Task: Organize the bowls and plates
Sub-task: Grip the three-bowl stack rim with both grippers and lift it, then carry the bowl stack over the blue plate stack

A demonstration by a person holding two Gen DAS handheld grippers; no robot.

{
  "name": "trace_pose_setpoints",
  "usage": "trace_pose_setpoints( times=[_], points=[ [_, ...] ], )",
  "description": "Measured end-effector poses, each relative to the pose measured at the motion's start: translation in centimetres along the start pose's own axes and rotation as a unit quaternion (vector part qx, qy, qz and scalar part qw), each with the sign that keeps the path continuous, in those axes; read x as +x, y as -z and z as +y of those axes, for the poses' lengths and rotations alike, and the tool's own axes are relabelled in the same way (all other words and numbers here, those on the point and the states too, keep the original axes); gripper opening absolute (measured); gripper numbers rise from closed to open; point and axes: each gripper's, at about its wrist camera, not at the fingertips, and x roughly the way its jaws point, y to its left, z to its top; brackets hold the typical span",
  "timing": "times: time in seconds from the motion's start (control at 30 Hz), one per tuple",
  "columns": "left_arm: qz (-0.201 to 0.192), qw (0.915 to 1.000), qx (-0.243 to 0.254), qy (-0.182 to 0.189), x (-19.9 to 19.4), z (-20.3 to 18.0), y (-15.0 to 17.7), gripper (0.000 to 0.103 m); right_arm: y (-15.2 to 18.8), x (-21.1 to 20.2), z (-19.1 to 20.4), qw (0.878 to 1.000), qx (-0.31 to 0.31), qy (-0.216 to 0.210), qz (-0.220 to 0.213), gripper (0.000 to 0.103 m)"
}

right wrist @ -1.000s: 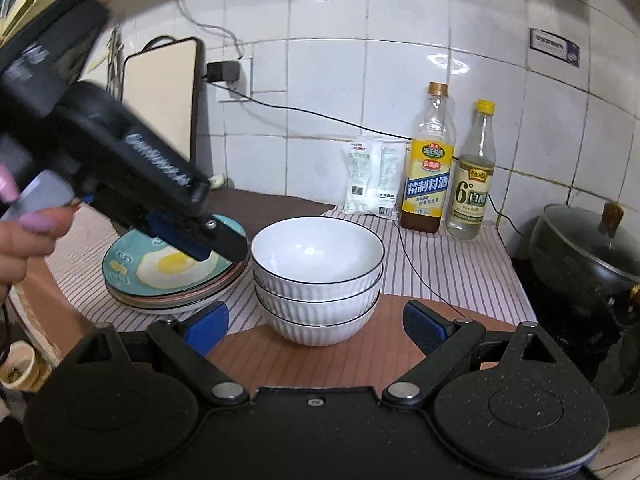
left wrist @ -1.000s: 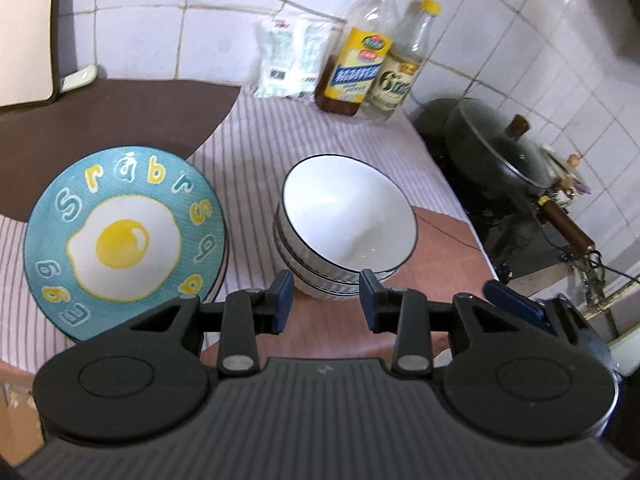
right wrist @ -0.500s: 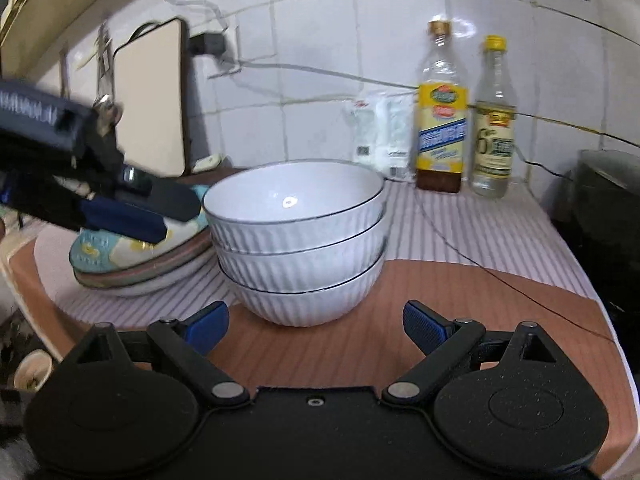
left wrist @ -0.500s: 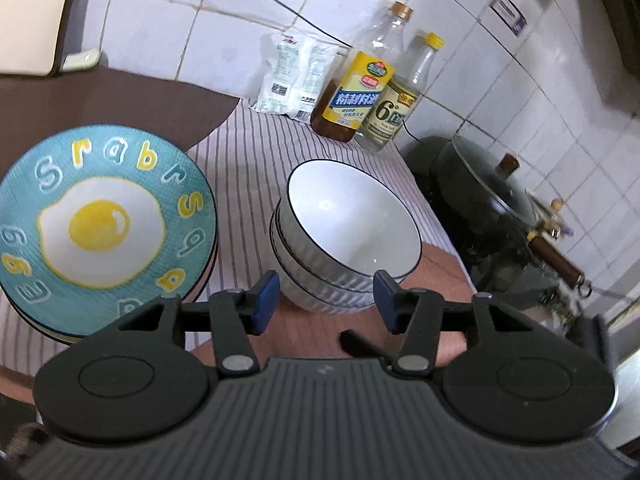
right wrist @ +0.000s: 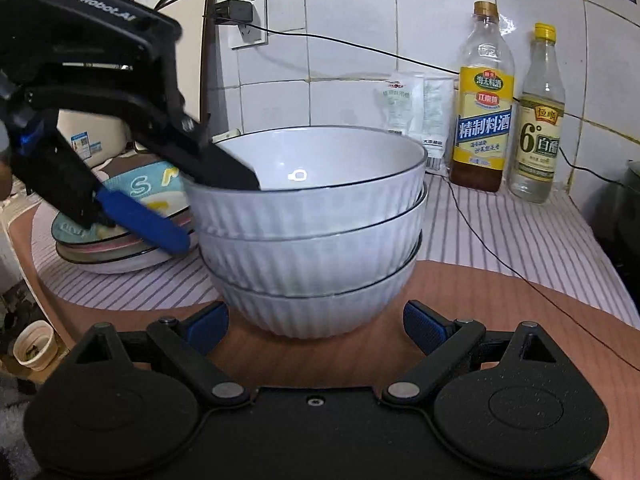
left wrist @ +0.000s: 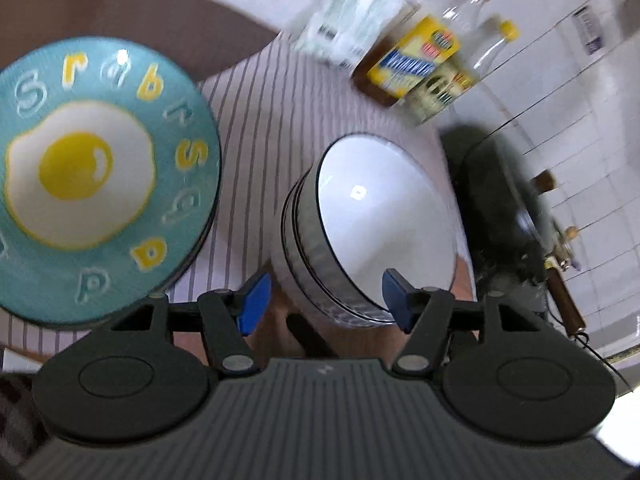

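Three white ribbed bowls (right wrist: 312, 216) are stacked on a brown mat (right wrist: 460, 320). To their left lies a stack of plates (left wrist: 92, 176) topped by a teal fried-egg plate. My left gripper (left wrist: 325, 299) comes in from the left, and its jaws are opening. They straddle the top bowl's left rim without pressing it. In the right wrist view the left gripper (right wrist: 216, 214) has one finger (right wrist: 228, 172) inside the bowl and a blue-padded one (right wrist: 144, 220) outside, above the plates. My right gripper (right wrist: 316, 326) is open wide, low at the near side of the bottom bowl.
Two bottles (right wrist: 482, 120) and some packets (right wrist: 416, 112) stand at the tiled wall behind. A black cable (right wrist: 480, 240) crosses the striped cloth. A dark pot (left wrist: 504, 200) sits to the right, a board (right wrist: 196, 60) leans at the back left, and a paper cup (right wrist: 34, 344) sits below the counter edge.
The left gripper's jaws widened as it sank and rolled onto the top bowl's rim. The right gripper dropped lower and closer to the bowl stack, staying open.
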Motion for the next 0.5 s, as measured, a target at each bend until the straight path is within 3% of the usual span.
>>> trace_pose_setpoints(
  times=[0.2, 0.5],
  points=[
    [0.002, 0.9993, -0.032, -0.020, 1.4, -0.2, 0.2, 0.061, 0.3, 0.8, -0.3, 1.000, 0.002, -0.009, -0.019, 0.097],
    [-0.006, 0.9976, -0.054, -0.043, 2.4, -0.5, 0.1, 0.049, 0.7, 1.3, -0.3, 0.999, 0.020, -0.011, -0.043, 0.097]
  ],
)
